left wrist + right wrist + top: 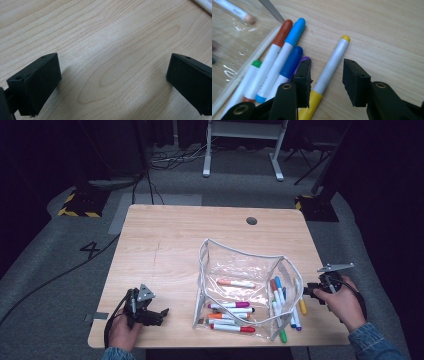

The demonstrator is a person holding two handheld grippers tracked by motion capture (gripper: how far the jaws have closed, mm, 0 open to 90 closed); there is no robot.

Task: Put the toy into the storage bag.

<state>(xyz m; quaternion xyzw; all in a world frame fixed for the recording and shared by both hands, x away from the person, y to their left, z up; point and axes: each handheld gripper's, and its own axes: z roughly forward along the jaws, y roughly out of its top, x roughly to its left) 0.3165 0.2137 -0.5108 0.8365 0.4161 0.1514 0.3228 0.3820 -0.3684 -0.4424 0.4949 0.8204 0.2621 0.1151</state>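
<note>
A yellow-capped marker (332,62) lies on the wooden table (387,30), and my right gripper (325,65) stands open astride it, one jaw on each side with a gap showing at the right jaw. Beside it lie brown (278,40), light blue (292,37), dark blue (290,62), purple and green (255,63) markers. From above, my right gripper (307,291) sits at the right end of a clear pouch (240,249), over the yellow marker (302,306). My left gripper (113,57) is open over bare wood, seen from above at the front left (162,313).
Several markers lie inside the pouch, among them an orange-tipped one (235,283) and a red one (232,327). The pouch's white edge (249,65) runs just left of the loose markers. A dark cable hole (251,220) sits near the table's far edge.
</note>
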